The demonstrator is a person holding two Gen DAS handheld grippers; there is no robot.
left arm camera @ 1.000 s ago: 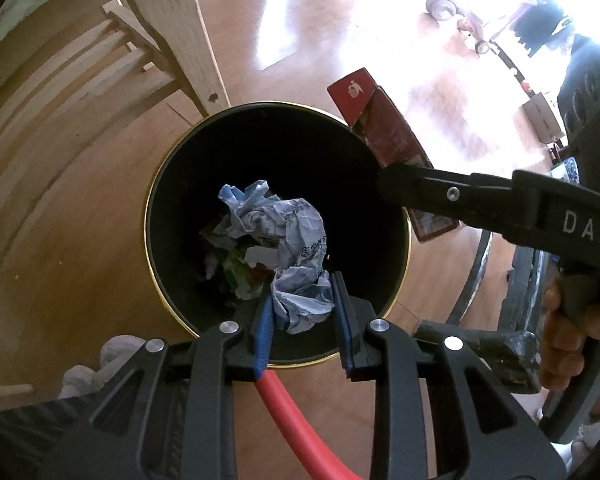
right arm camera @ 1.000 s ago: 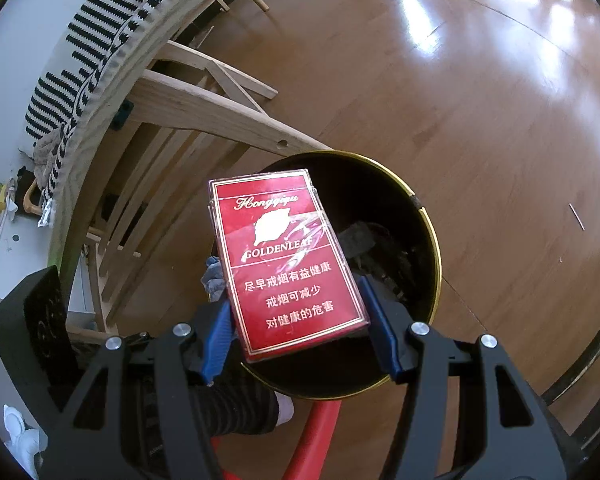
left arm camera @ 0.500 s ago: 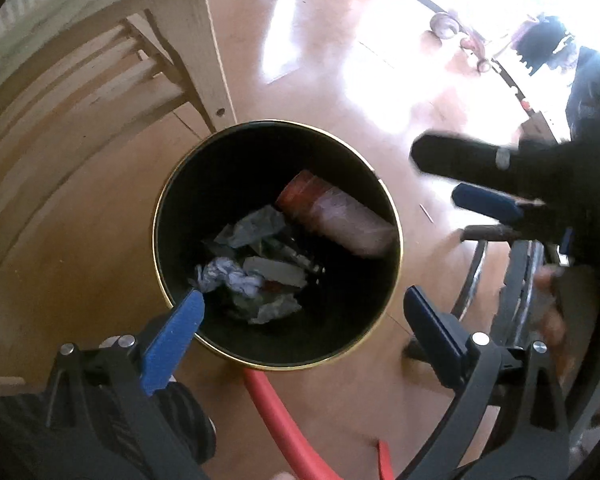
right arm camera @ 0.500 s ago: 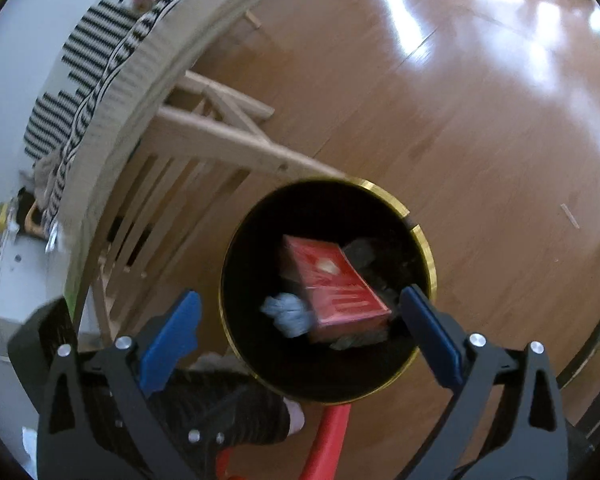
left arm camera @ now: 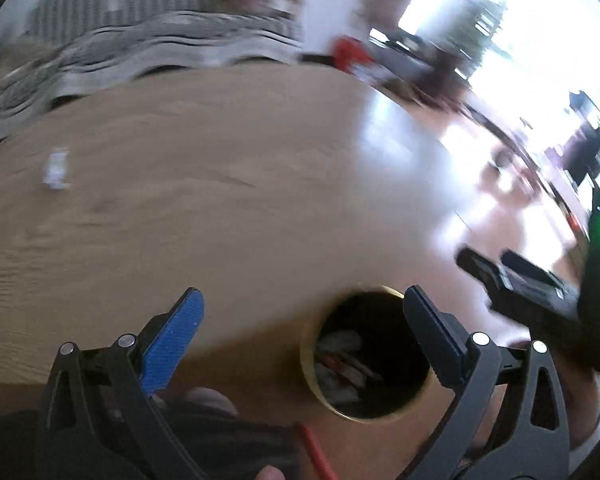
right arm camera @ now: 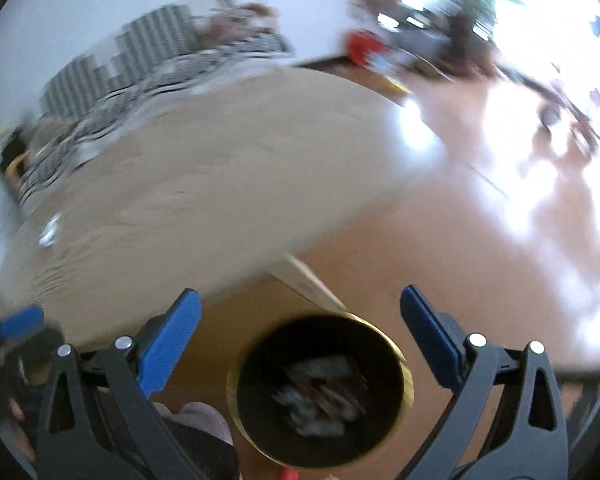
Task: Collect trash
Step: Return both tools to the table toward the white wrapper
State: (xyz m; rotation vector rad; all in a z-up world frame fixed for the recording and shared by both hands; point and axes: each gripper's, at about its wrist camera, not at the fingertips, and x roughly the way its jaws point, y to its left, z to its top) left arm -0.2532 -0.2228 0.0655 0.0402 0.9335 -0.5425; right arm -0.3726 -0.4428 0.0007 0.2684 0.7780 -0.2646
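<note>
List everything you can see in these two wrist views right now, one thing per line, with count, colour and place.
trash bin: one, black with a gold rim, on the floor below the table edge.
trash in the bin: several pieces, whitish and reddish, too blurred to tell apart.
table: one, light wood, filling the middle of both views.
scrap on the table: one, white, near the far left; blurred.
striped fabric: black and white, behind the table.
red object: one, beyond the table; blurred.
red cord: one, on the floor by the bin.
floor: brown wood, glossy, right of the table.
left tongs: one, black with blue pads, open, empty.
right tongs: one, black with blue pads, open, empty.
</note>
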